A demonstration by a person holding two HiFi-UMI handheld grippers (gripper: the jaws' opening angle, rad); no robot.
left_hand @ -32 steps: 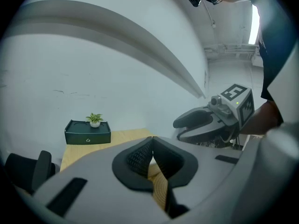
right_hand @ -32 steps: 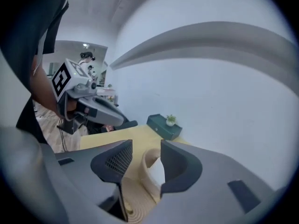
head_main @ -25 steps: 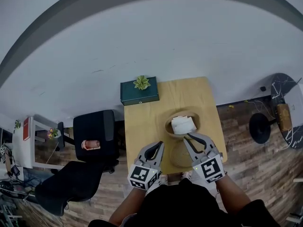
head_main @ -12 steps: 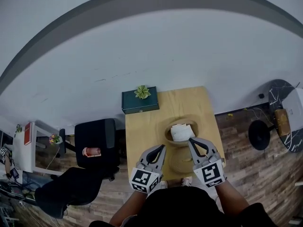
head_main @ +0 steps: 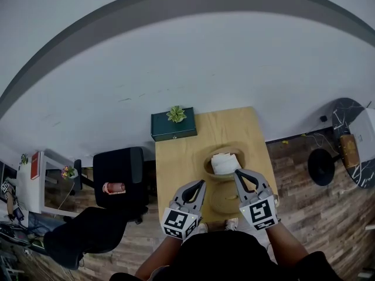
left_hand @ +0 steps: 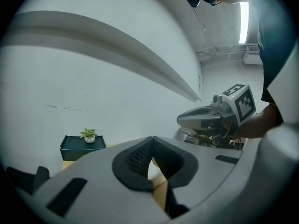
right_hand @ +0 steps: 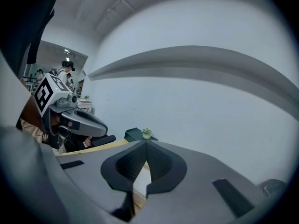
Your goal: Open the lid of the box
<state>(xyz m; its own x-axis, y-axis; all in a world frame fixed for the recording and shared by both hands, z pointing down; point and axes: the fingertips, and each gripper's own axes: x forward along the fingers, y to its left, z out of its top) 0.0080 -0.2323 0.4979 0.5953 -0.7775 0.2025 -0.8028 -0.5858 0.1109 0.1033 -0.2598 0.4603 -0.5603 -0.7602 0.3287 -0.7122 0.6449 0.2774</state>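
left fingers: left gripper (left_hand: 152, 138) pads closed tip to tip, nothing held.
right fingers: right gripper (right_hand: 145, 142) also fully closed, empty.
gripper positions: both over the near table (head_main: 176, 163) edge; left gripper (head_main: 201, 183) left of the lid, right gripper (head_main: 237, 172) tip just beside the box's near rim, contact unclear.
lid: lid (head_main: 222, 199) off, flat on the table between the grippers, just in front of the box.
box: round wooden box (head_main: 210, 164) mid-table, open, white contents (head_main: 225, 163) inside.
far corner: green case (head_main: 173, 127) with small plant (head_main: 176, 114) on top.
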